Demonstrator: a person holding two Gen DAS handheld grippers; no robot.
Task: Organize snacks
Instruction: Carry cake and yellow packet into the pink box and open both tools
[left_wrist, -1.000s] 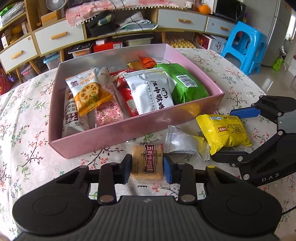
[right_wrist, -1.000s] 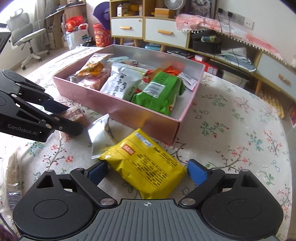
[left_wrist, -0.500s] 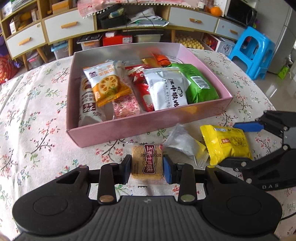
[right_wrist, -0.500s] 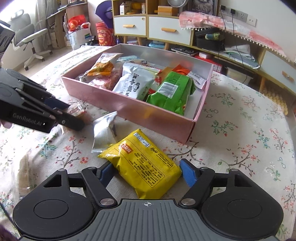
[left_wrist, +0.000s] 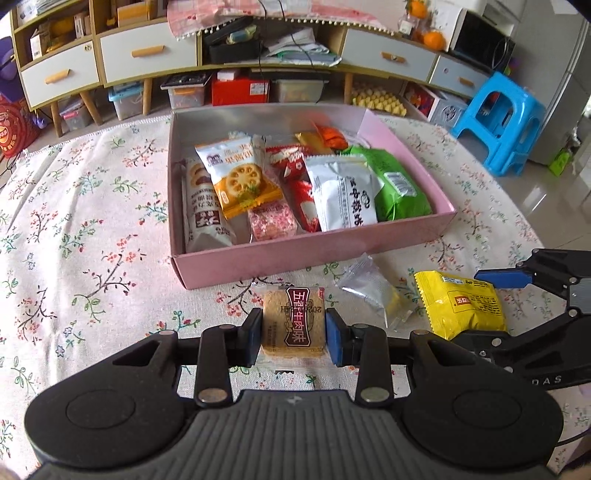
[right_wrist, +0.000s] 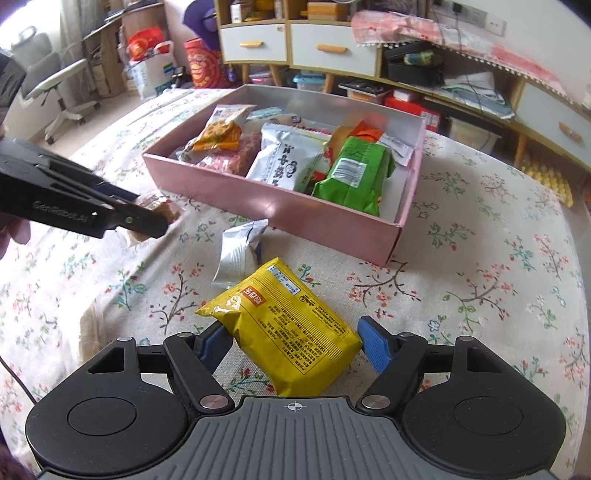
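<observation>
My left gripper (left_wrist: 293, 334) is shut on a small tan biscuit packet (left_wrist: 293, 317) with a maroon label, held a little above the floral tablecloth just in front of the pink box (left_wrist: 306, 254). My right gripper (right_wrist: 293, 341) is shut on a yellow snack packet (right_wrist: 288, 332), with both blue pads against its sides. In the right wrist view the left gripper (right_wrist: 159, 218) comes in from the left with the biscuit packet (right_wrist: 168, 210) at its tip. The box (right_wrist: 280, 206) holds several packets. A silver packet (left_wrist: 369, 291) lies on the cloth between the two grippers.
The round table carries a floral cloth (left_wrist: 92, 229). Low cabinets with drawers (left_wrist: 147, 55) and storage bins stand behind it. A blue plastic stool (left_wrist: 498, 122) is at the right, an office chair (right_wrist: 55, 92) at the far left.
The right jaws have closed in on the yellow packet. Both grippers have risen with their packets, so the box and table look farther away.
</observation>
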